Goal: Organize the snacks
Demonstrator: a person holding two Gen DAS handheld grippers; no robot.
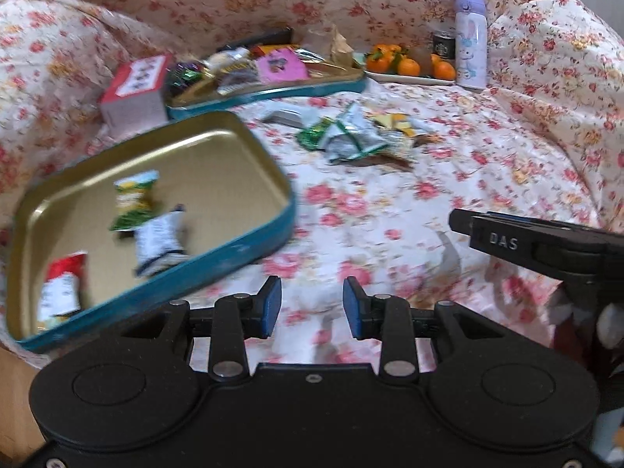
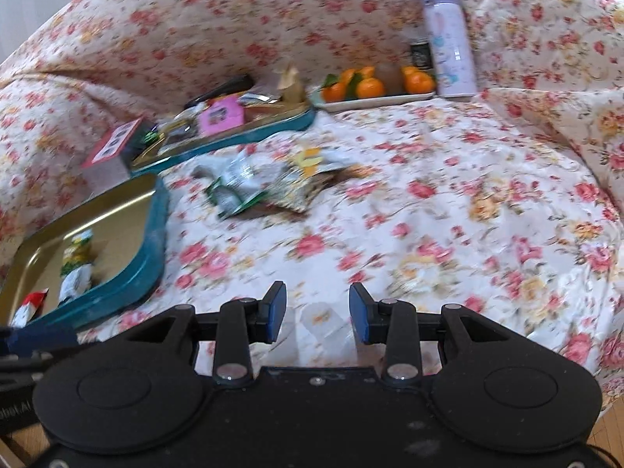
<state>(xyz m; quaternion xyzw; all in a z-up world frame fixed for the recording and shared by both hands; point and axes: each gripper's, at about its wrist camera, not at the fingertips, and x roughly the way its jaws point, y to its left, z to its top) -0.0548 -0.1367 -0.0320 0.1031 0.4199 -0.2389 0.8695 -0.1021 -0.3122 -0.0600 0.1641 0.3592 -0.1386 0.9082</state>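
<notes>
Near tin (image 1: pixel 218 124) – long axis slanting up-right

We see floral bedspread (image 1: pixel 390 210) bearing two teal tins (image 1: pixel 249 234), red box (image 1: pixel 134 91), loose snack packets (image 1: pixel 351 136), plate of oranges (image 1: pixel 409 76), lilac flask (image 1: pixel 471 43), dark can (image 1: pixel 444 45).

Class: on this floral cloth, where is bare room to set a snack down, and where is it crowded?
Free: the cloth right of the loose wrappers, and most of the near tin's floor. Crowded: the far tin, the tangerine plate.
</notes>
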